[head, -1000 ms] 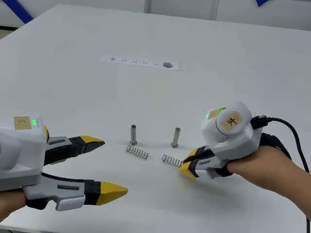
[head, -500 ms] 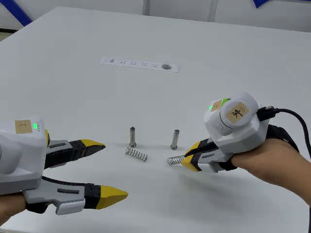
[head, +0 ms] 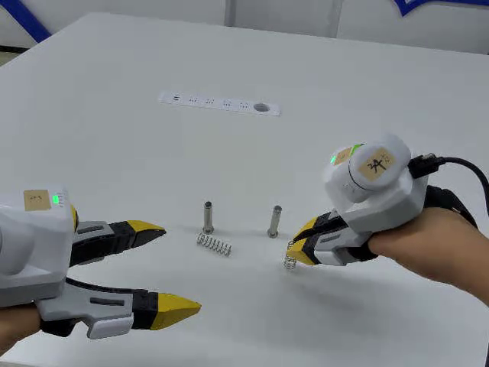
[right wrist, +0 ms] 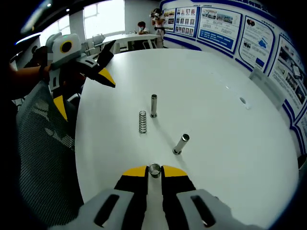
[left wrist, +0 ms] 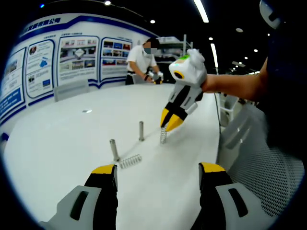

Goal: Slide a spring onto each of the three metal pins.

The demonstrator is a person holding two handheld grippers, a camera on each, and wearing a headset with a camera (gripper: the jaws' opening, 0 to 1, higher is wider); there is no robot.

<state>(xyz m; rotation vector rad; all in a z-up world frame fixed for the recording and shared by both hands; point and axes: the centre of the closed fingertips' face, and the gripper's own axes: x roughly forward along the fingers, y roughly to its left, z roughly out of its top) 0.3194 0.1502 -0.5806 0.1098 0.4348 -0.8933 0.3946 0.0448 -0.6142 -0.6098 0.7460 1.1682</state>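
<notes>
**Supervisor:** What are you finding, working down from the biggest item?

**Inspector:** The white table (head: 114, 153) is serving as the work surface, and a power strip (head: 219, 102) is lying flat toward twelve o'clock, well apart from the work. The left gripper (head: 177, 267) is hovering at about eight o'clock of the parts with its jaws spread wide and nothing between them. In my judgement it is waiting clear so that it isn't crowding the pins.

**Supervisor:** And the other claw?

**Inspector:** The right gripper (head: 299, 246) is pinching its tips nearly together on the held spring (head: 290, 261). The right gripper view is looking straight down the coil's open bore (right wrist: 154, 170). I judge it is being held end-on like this so that the bore can drop over a pin top.

**Supervisor:** Where are the task parts sitting?

**Inspector:** Two pins are standing upright side by side, the left-hand pin (head: 208, 216) and the right-hand pin (head: 275, 221), both bare. The held spring is hanging at roughly five o'clock of the right-hand pin, near it but not over it. A loose spring (head: 214, 245) is lying on its side just beside the left-hand pin's base, also at five o'clock. No pin is carrying a spring, so I judge the task is barely begun.
</notes>
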